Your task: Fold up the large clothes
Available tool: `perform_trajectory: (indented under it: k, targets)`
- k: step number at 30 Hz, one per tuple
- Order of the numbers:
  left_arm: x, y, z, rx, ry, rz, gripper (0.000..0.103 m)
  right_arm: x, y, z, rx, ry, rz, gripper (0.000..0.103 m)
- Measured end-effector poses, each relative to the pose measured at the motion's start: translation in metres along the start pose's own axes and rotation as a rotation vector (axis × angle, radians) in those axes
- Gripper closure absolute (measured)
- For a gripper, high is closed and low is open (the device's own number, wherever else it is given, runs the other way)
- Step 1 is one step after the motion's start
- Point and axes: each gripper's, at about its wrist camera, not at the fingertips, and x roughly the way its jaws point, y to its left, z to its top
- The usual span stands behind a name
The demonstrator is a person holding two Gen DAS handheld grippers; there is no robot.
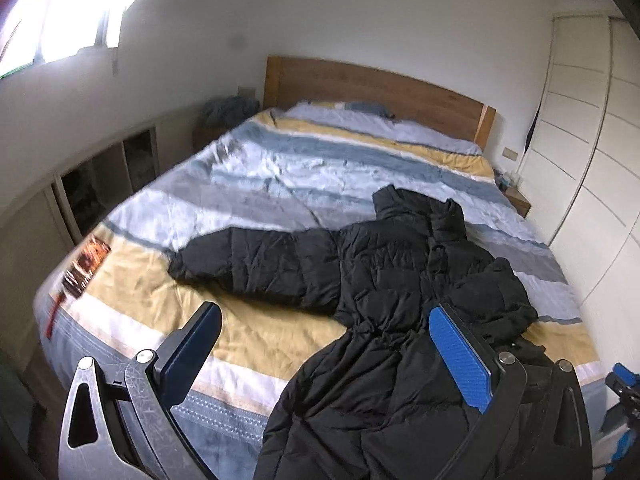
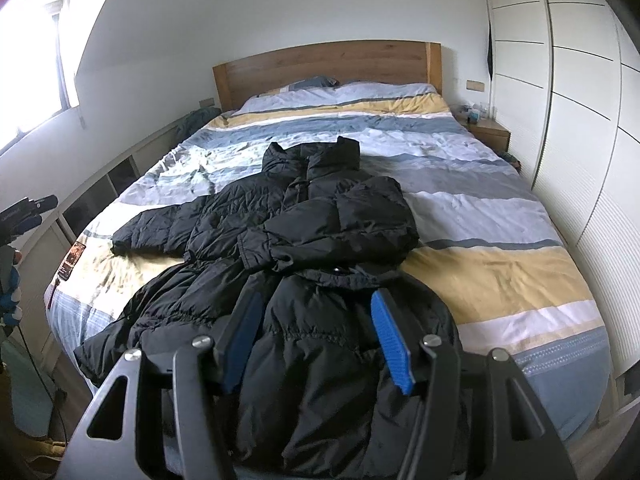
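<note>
Blue-padded right tongs hover half open over the near hem of the black coat, gripping nothing; the left tongs stand wide and empty above the striped bed. That coat lies lengthwise on the bed, collar far, its right sleeve already across the chest and its left sleeve spread out to the left. Likely next is that sleeve: pinch the cuff, carry it flat across, smoothing the puffy fill.
</note>
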Motion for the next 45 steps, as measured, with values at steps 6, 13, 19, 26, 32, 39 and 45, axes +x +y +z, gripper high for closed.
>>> perform_trajectory:
  k: [6, 13, 19, 26, 32, 39, 45]
  targets:
    - [0.039, 0.074, 0.004, -0.099, 0.062, 0.058, 0.001, 0.031, 0.015, 0.013, -0.008, 0.038, 0.0, 0.047]
    - [0.1, 0.175, -0.005, -0.302, 0.148, 0.144, 0.001, 0.078, 0.032, 0.02, -0.022, 0.095, 0.012, 0.047]
    - [0.158, 0.232, -0.029, -0.484, 0.215, 0.127, 0.001, 0.119, 0.042, 0.022, -0.056, 0.136, -0.008, 0.047]
    - [0.215, 0.247, -0.027, -0.599, 0.226, 0.04, 0.003, 0.157, 0.032, 0.025, -0.039, 0.174, -0.043, 0.047]
    - [0.265, 0.256, -0.019, -0.725, 0.244, -0.045, 0.011, 0.179, 0.021, 0.019, -0.022, 0.215, -0.069, 0.047]
    - [0.312, 0.26, -0.016, -0.833, 0.256, -0.106, 0.019, 0.197, 0.008, 0.016, -0.009, 0.246, -0.103, 0.047]
    - [0.337, 0.268, -0.02, -0.908, 0.266, -0.136, 0.042, 0.206, 0.005, 0.013, -0.006, 0.263, -0.113, 0.047]
